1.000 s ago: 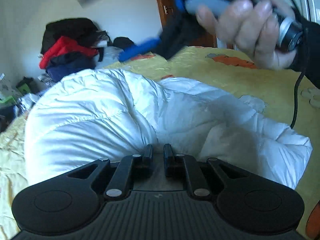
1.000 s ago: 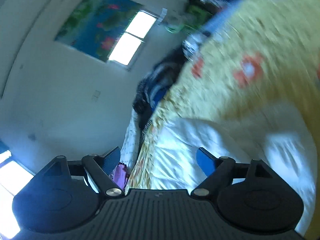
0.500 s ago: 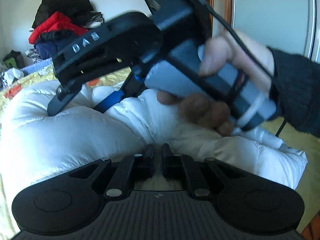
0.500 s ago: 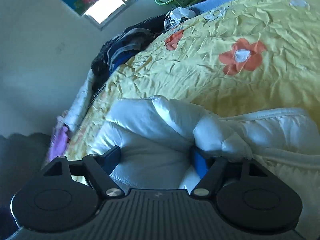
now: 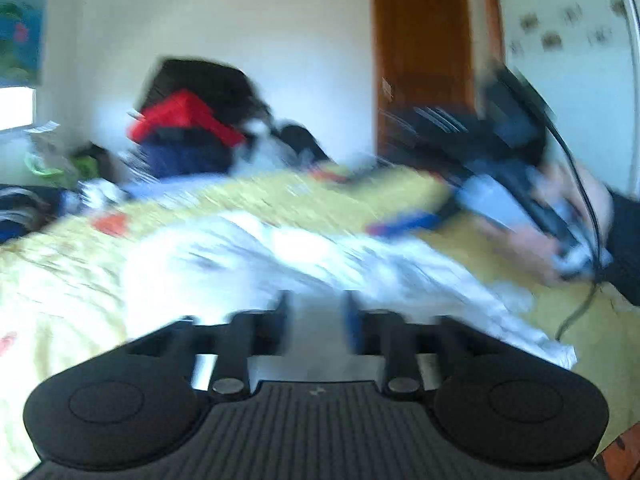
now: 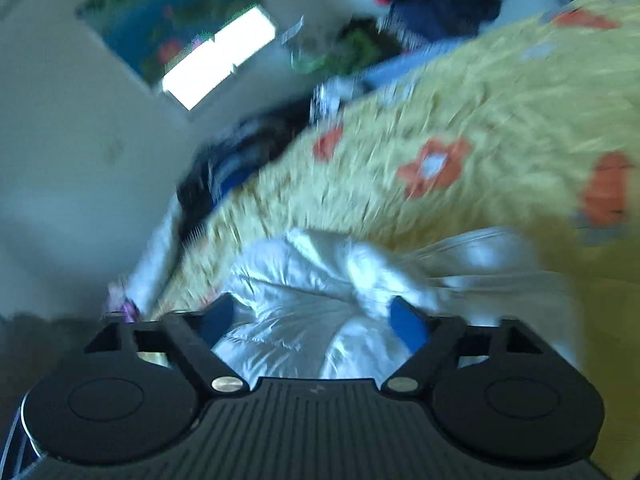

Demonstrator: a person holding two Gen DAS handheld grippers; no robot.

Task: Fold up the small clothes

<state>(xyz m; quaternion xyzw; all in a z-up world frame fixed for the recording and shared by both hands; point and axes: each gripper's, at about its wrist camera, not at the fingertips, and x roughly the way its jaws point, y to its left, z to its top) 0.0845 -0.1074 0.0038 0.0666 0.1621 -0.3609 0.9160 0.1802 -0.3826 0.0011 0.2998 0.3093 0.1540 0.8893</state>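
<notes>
Both grippers, left [image 5: 316, 320] and right [image 6: 316, 320], have just opened and stand released over the white puffy jacket [image 6: 304, 320] on the yellow bedspread [image 6: 500, 120]; regrasp an edge to continue folding.

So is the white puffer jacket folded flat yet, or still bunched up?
Still bunched: the white puffer jacket lies in a rumpled, puffy heap on the yellow bedspread, with creases and lumps rather than flat layers.

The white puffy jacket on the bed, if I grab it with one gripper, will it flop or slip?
The white puffy jacket lies bunched and creased on the yellow bedspread, so it would probably droop around a single grip. Its shiny surface suggests it may slide between pads. Its puffed quilting hints it is light for its bulk.
</notes>
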